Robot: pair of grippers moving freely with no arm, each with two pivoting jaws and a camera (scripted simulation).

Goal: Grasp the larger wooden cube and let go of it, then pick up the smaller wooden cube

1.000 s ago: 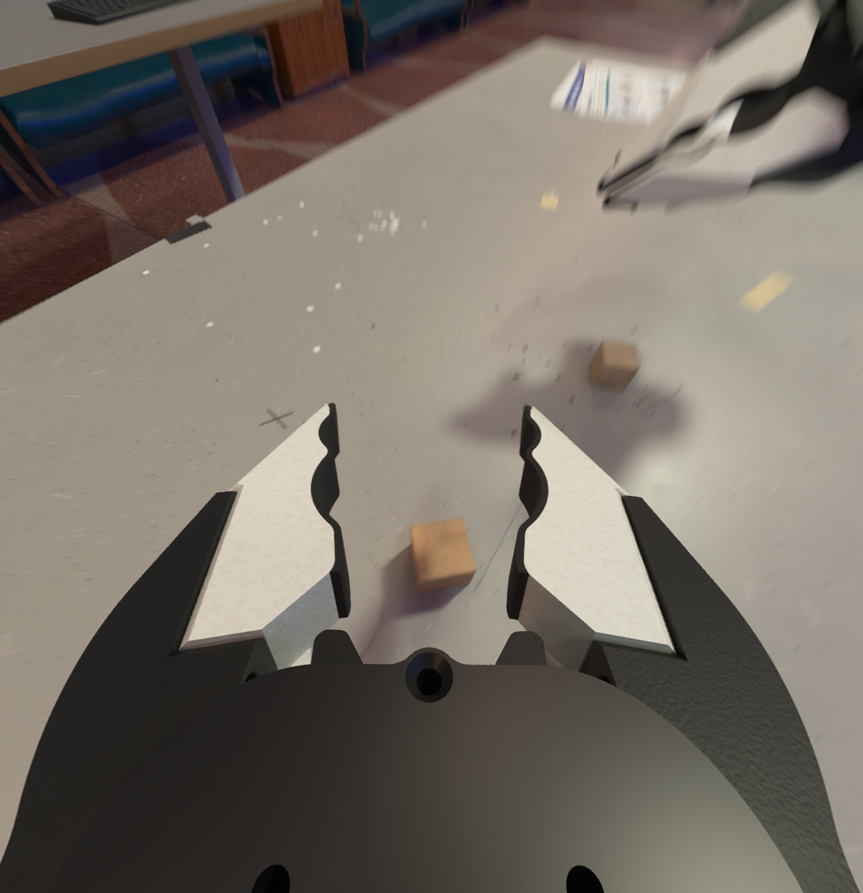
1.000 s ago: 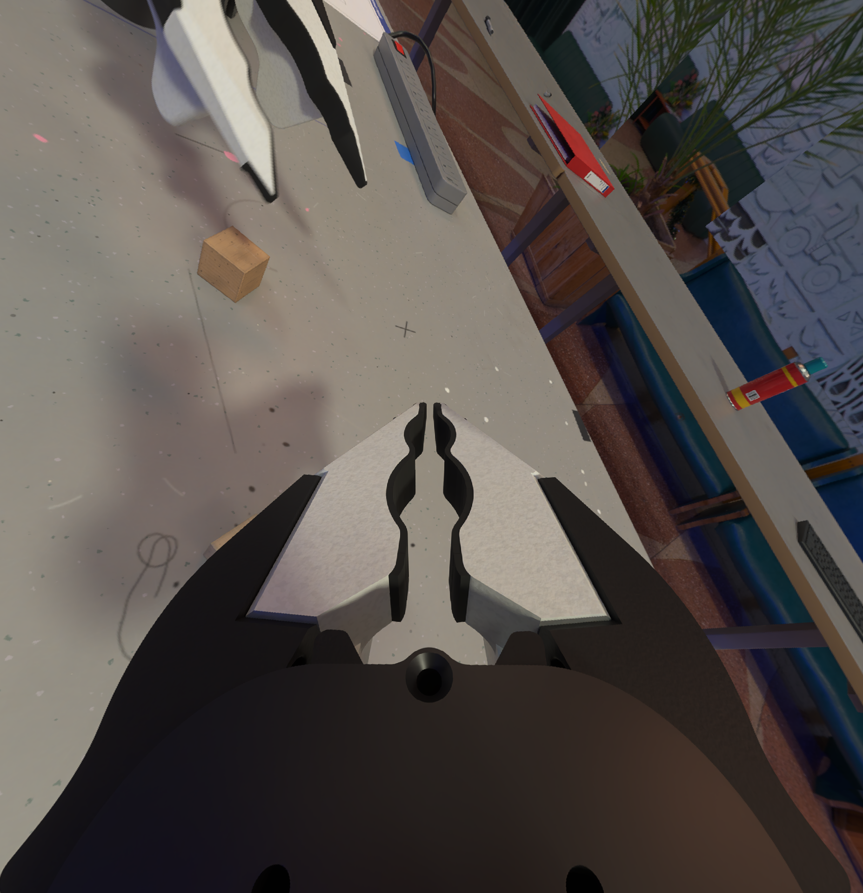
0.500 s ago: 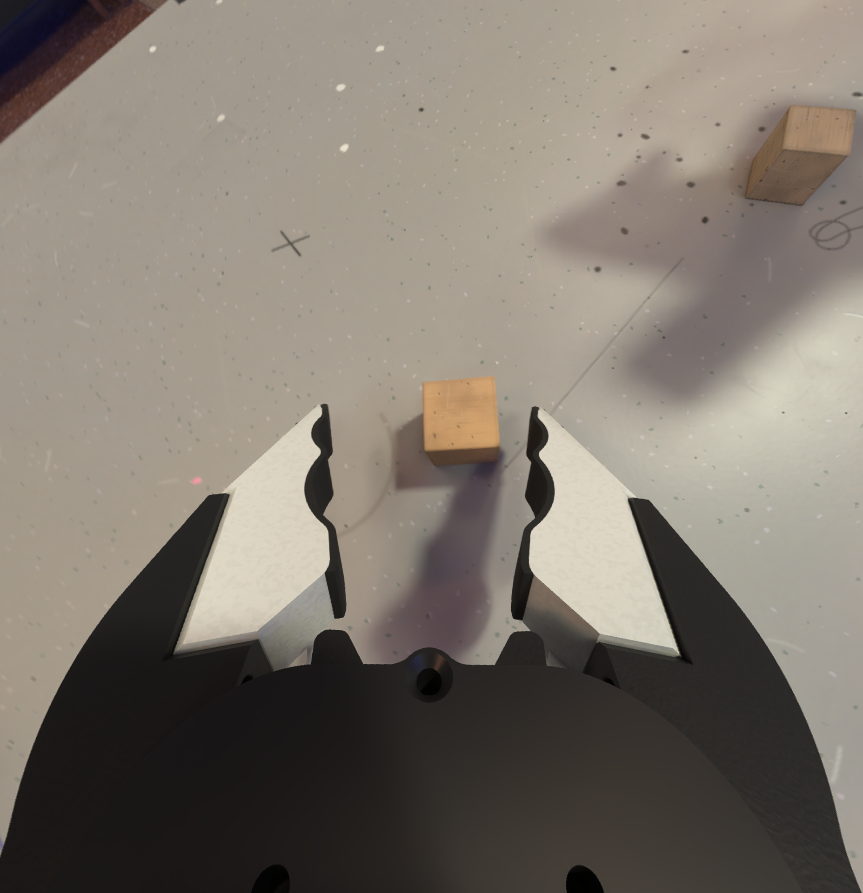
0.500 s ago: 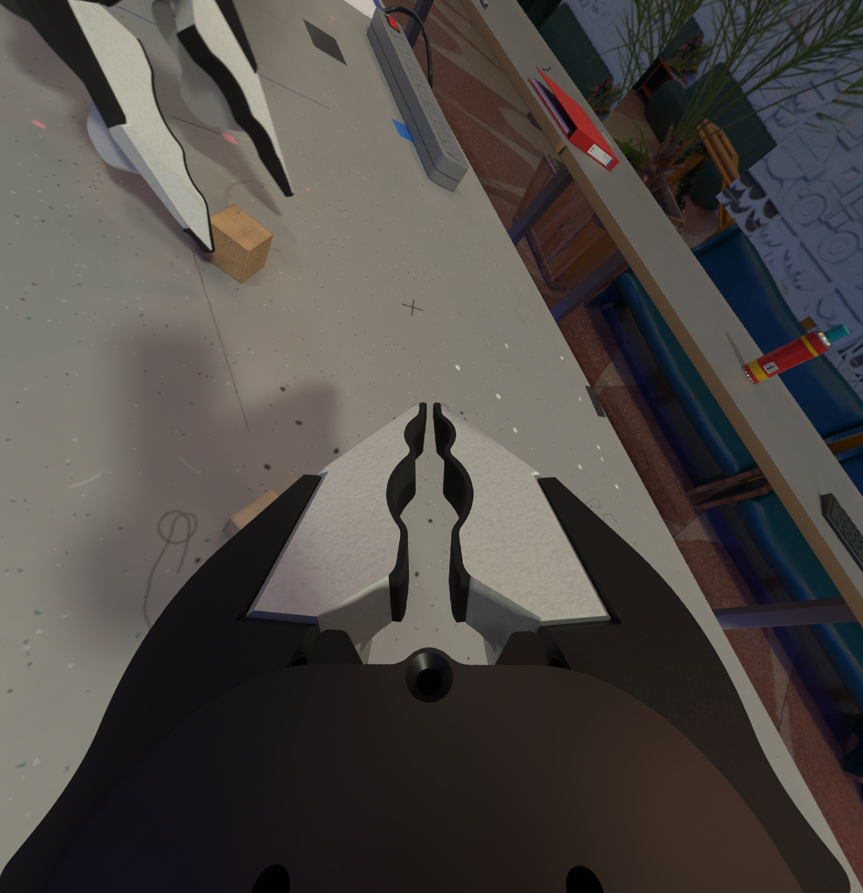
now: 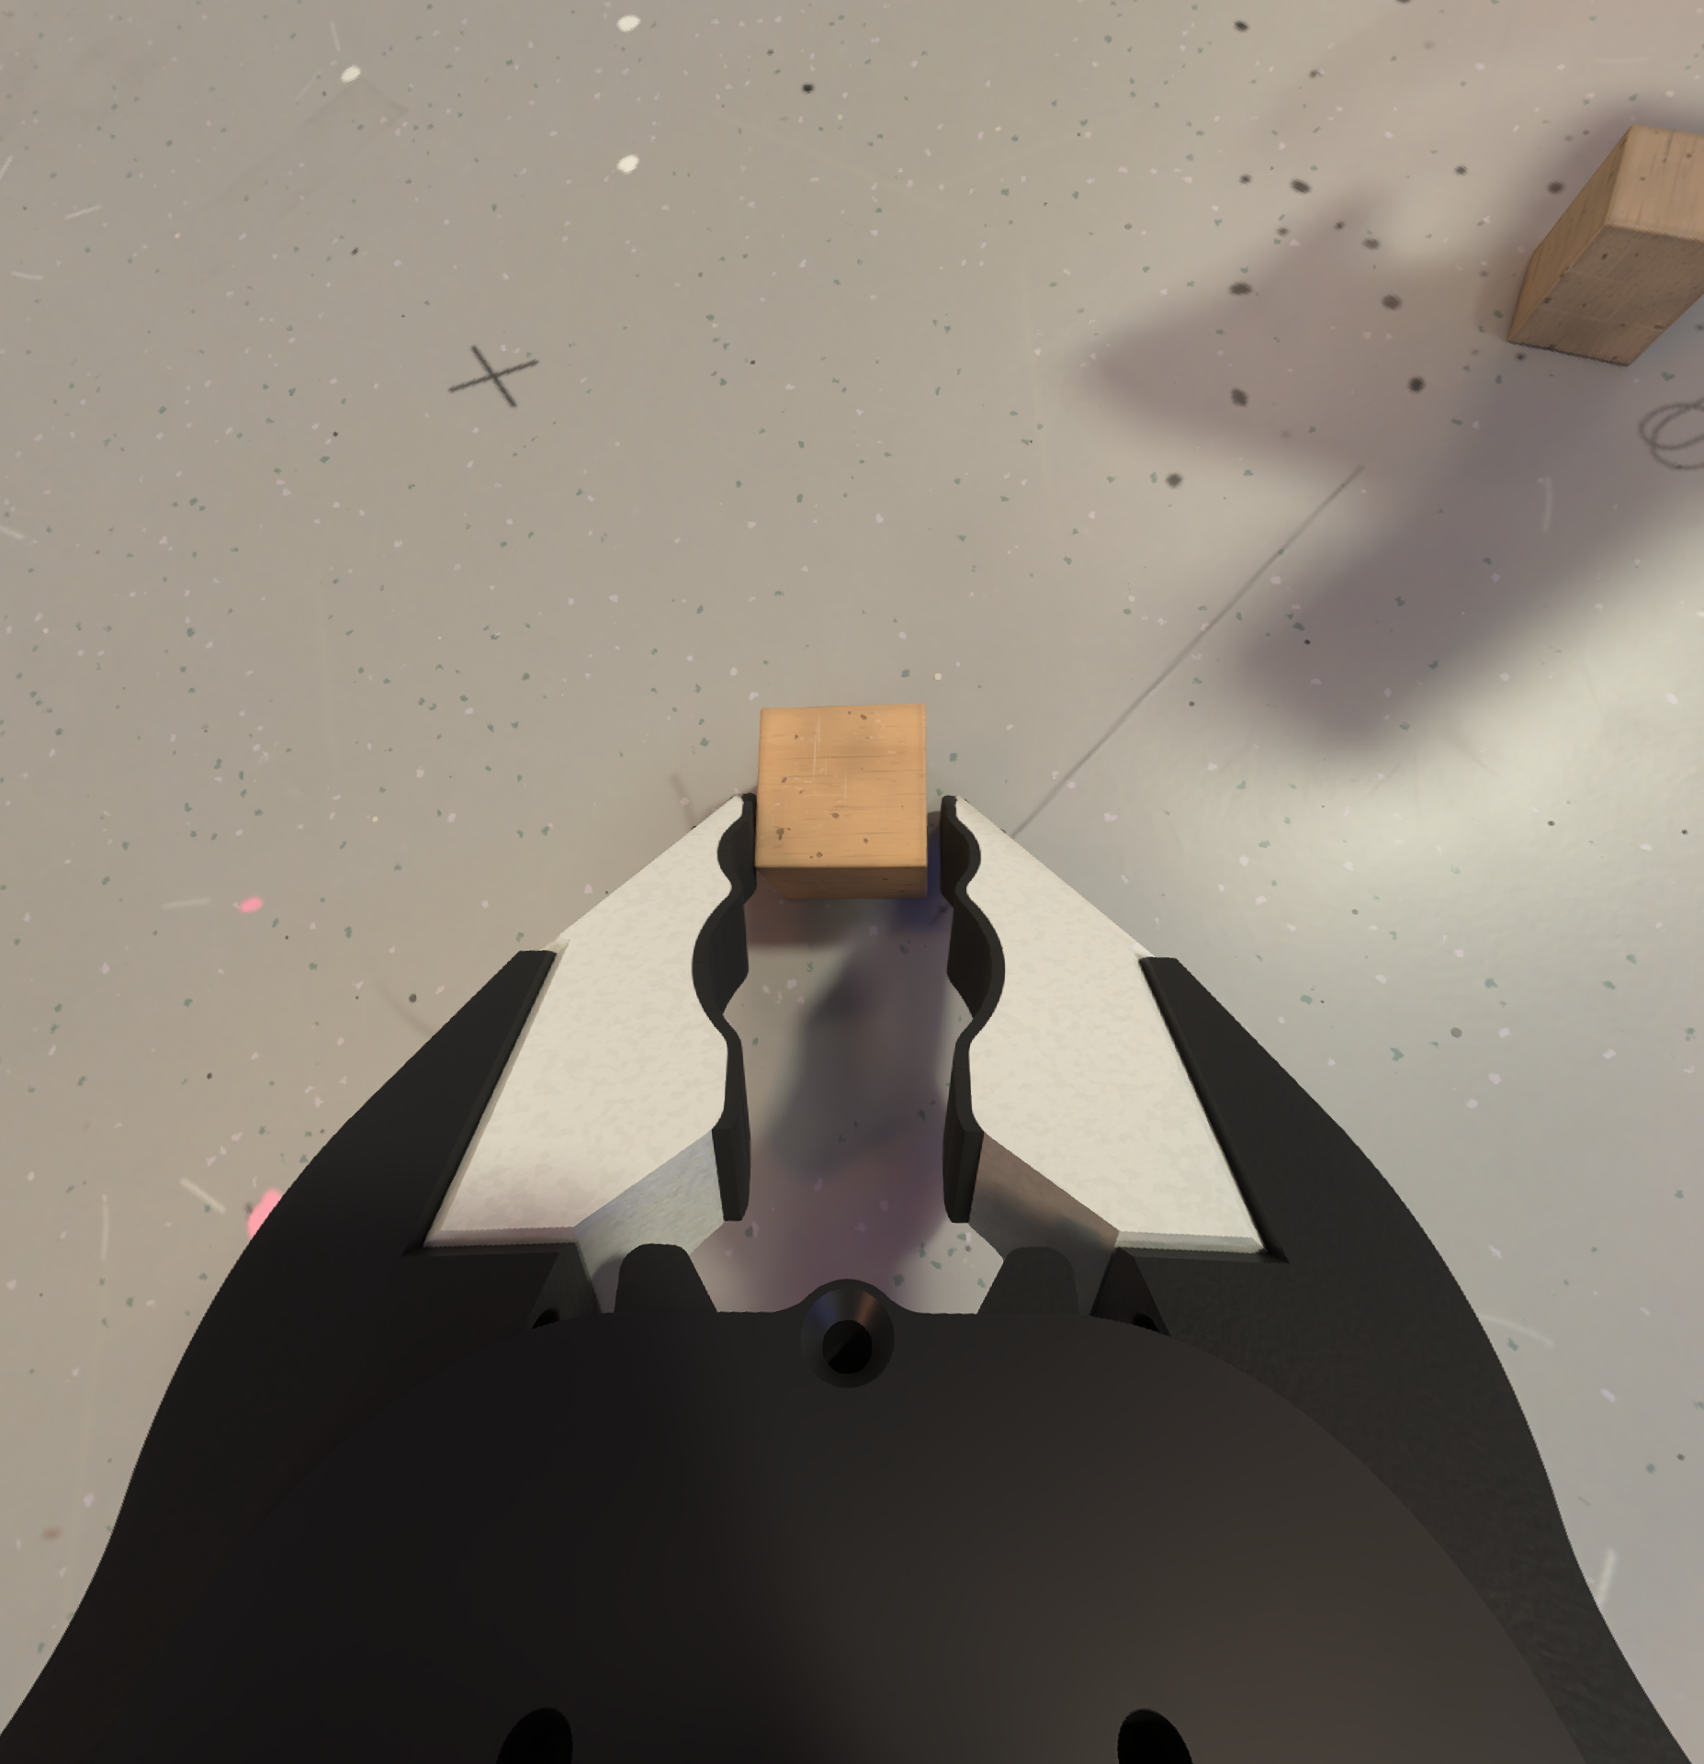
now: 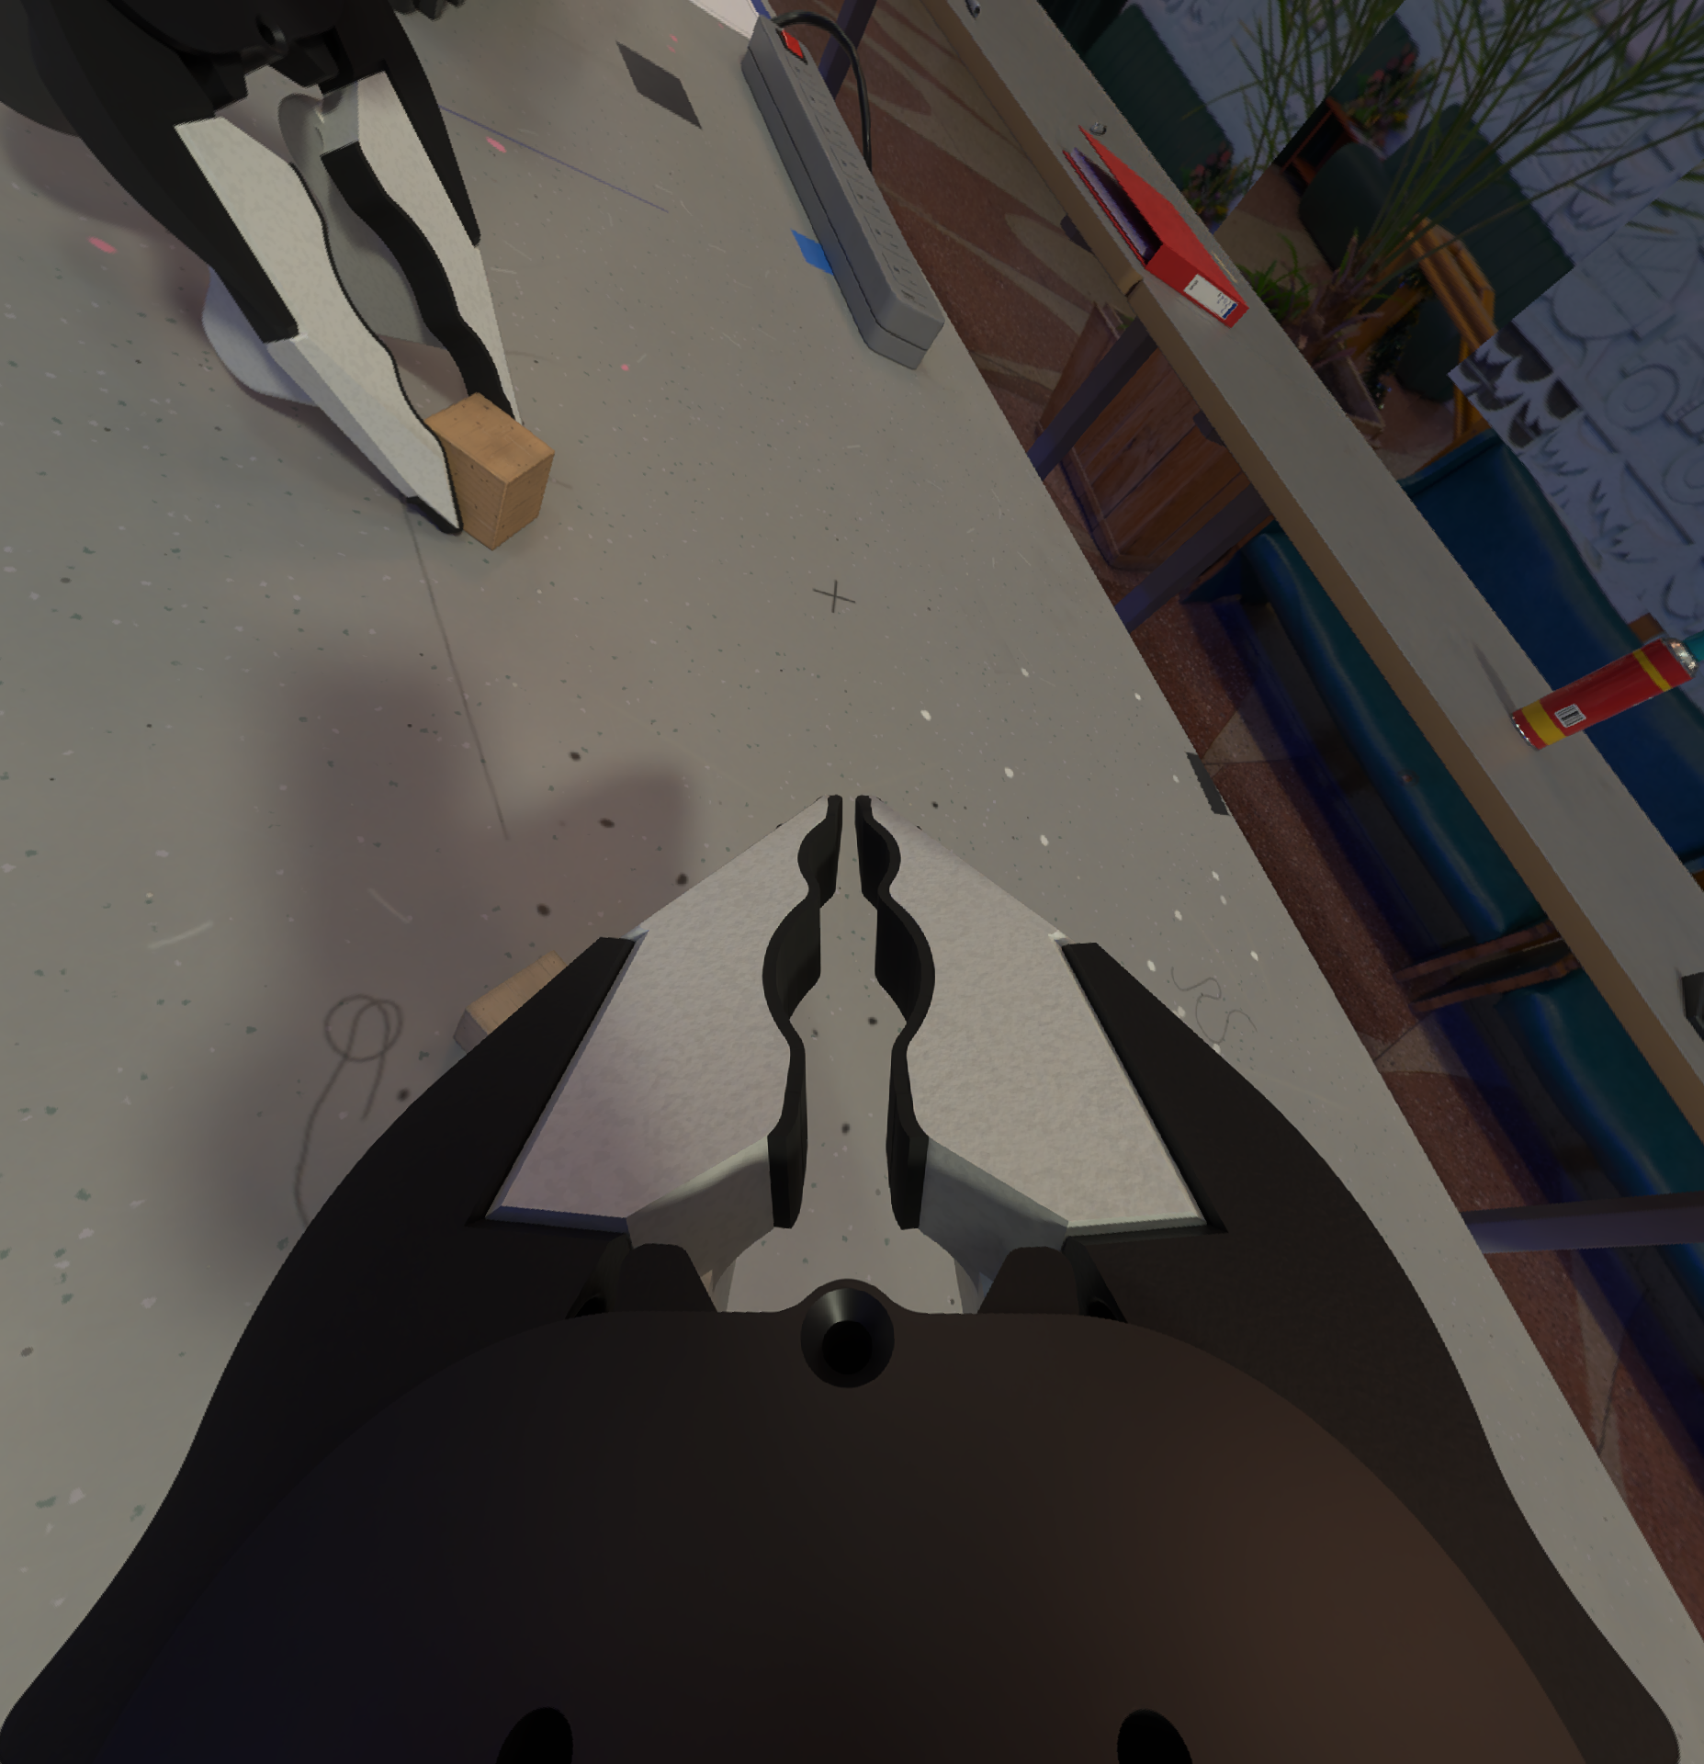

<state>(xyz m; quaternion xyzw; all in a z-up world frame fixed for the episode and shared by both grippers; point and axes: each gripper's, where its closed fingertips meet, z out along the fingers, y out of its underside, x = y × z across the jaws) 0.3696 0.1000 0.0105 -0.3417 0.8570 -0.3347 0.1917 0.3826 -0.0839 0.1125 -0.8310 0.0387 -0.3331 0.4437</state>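
An orange-brown wooden cube (image 5: 840,797) sits on the speckled grey table (image 5: 351,620) between the fingertips of my left gripper (image 5: 848,811), which is shut on its two sides. The right wrist view shows the same grip: the left gripper (image 6: 480,458) angles down onto the cube (image 6: 509,477). A paler wooden cube (image 5: 1630,248) lies apart at the upper right. My right gripper (image 6: 848,802) is shut and empty above the table. The paler cube (image 6: 504,997) peeks out beside its left finger, mostly hidden. I cannot tell which cube is larger.
A grey power strip (image 6: 848,191) lies along the table's right edge, with floor beyond it. A second table to the right holds a red binder (image 6: 1163,229) and a red spray can (image 6: 1602,692). A pencilled cross (image 5: 493,374) marks the table.
My left gripper has moved forward and down so the orange-brown cube sits between its tips, and its fingers have closed in on the cube. The right gripper has barely moved.
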